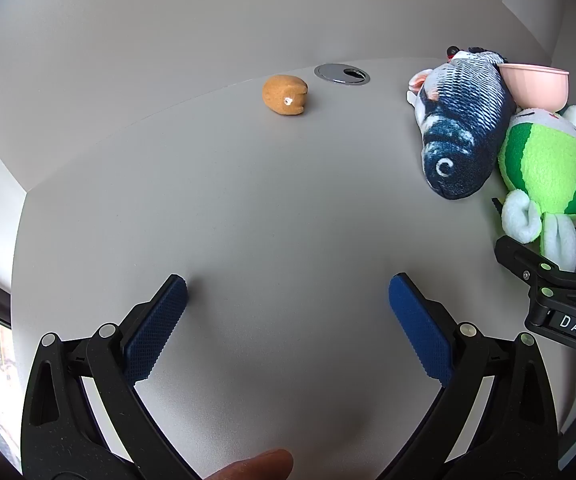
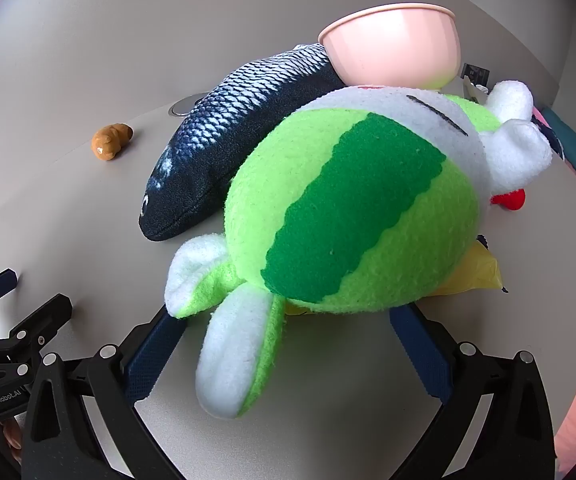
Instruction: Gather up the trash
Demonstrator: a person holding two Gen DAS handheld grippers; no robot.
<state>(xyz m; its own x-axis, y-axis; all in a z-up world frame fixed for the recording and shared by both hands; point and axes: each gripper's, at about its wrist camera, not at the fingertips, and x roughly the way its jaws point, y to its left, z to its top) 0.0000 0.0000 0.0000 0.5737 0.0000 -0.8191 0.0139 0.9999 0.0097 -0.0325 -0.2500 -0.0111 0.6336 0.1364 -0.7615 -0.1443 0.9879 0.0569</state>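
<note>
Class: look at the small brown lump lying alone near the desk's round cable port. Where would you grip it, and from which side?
Grip the brown lump across its narrow middle, coming from above with the open left tongs. It lies flat, alone on the desk, both flanks free.

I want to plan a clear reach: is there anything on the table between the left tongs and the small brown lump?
Nothing: in the left wrist view only bare grey table lies between the open left tongs and the brown lump.
</note>
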